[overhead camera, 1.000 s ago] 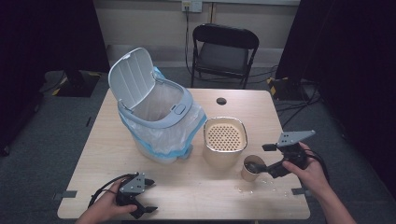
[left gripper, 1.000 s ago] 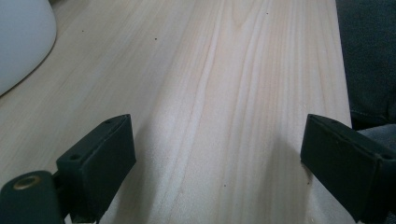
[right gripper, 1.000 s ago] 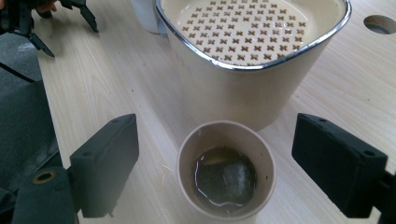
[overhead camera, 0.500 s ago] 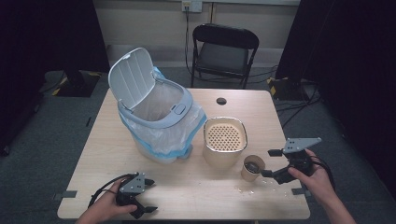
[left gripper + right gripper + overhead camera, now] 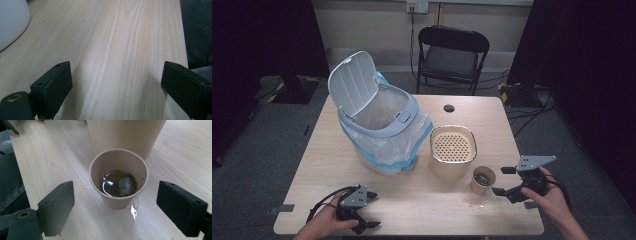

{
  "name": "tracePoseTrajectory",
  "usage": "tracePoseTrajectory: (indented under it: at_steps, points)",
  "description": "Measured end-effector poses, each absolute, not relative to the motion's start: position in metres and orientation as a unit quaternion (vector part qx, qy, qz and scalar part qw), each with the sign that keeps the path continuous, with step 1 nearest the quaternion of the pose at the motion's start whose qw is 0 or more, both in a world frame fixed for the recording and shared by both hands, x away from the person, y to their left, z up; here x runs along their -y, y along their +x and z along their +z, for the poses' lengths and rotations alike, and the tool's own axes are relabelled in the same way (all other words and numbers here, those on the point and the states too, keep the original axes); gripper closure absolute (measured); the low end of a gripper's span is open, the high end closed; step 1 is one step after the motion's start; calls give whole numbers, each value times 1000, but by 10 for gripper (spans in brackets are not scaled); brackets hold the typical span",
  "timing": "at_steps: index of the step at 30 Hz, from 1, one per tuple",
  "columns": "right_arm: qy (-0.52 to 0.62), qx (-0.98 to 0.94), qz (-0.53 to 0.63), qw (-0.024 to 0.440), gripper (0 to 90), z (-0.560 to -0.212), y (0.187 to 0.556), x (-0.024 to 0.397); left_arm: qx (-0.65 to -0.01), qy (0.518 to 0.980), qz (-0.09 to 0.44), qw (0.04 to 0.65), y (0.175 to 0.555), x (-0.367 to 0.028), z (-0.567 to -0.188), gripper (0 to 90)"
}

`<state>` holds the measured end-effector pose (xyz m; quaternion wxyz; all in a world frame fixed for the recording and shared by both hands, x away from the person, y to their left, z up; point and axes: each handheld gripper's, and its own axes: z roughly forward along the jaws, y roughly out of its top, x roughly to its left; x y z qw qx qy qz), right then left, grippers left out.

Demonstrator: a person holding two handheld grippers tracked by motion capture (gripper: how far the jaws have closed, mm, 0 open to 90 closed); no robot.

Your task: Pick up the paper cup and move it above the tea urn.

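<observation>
Paper cup [image 5: 118, 178]: on desk [image 5: 422, 200], beside perforated beige container [image 5: 453, 150], base ringed by spilled liquid [image 5: 133, 208]; submerged contents indistinct | Right gripper [image 5: 507, 181]: low, level, aimed at cup, fingers spread, apart from it | Left gripper [image 5: 368, 212]: resting near front edge, fingers spread, nothing between | Bin [image 5: 382, 130]: lid up.

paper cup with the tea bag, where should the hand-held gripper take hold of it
Grip the paper cup across its side wall, about mid-height, coming in level from the table's right edge, where the open right hand-held gripper already faces it. It stands upright with liquid inside, and the beige container blocks the far side.
</observation>
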<state>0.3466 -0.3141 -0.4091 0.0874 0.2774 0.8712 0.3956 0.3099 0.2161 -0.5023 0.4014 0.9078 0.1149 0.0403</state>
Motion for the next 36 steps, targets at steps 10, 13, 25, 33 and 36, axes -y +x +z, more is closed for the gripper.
tracePoseTrajectory:
  at_steps: [10, 13, 25, 33, 36]
  points:
    - [285, -867, 399, 94, 146, -426, 345, 317, -115, 908, 40, 401, 310, -216, -502, 95]
    - [288, -865, 400, 94, 146, -432, 345, 318, -115, 908, 40, 401, 310, -216, -502, 95]
    - [308, -860, 397, 84, 154, -459, 344, 322, -115, 908, 40, 401, 310, -216, -502, 95]
    - [308, -861, 397, 79, 166, -467, 348, 318, -115, 908, 40, 401, 310, -216, -502, 94]
    - [304, -864, 392, 79, 173, -471, 350, 314, -116, 908, 40, 402, 310, -216, -502, 95]
